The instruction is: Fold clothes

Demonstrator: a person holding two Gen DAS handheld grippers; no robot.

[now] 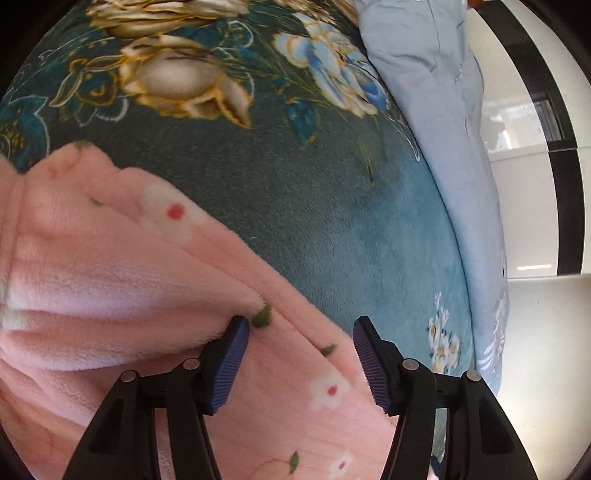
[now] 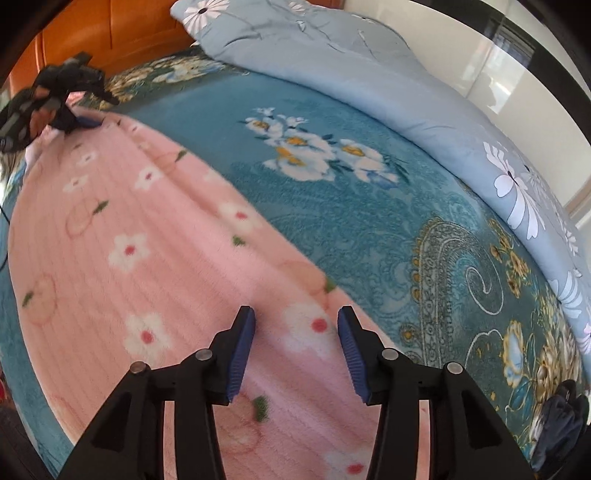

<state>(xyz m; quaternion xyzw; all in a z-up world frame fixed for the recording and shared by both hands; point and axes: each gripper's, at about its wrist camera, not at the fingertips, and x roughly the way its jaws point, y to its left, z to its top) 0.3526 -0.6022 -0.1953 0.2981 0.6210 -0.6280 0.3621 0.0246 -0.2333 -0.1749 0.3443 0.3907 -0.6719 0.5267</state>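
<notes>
In the left wrist view, the left gripper (image 1: 301, 328) is close over the pink fleece garment (image 1: 110, 280). Its 2 blue pads stand apart, so the jaws are open, and a folded edge of the pink fabric lies between them; the left pad touches a bunched fold, but nothing is clamped. The garment has white flowers with red centres and small green leaves. It lies on the teal floral blanket (image 1: 295, 206), which covers the bed. Farther to the right, a light blue quilt (image 1: 436, 85) runs along the edge of the blanket.

In the right wrist view, the right gripper (image 2: 296, 325) has also its jaws open, just above the flat pink garment (image 2: 140, 258), and holds nothing. The garment stretches away to the upper left, where the left gripper (image 2: 79, 122) is seen at its far end. Beyond are the teal blanket (image 2: 332, 221), the light blue quilt (image 2: 332, 62) with white flowers, and an orange wooden headboard (image 2: 110, 33).
</notes>
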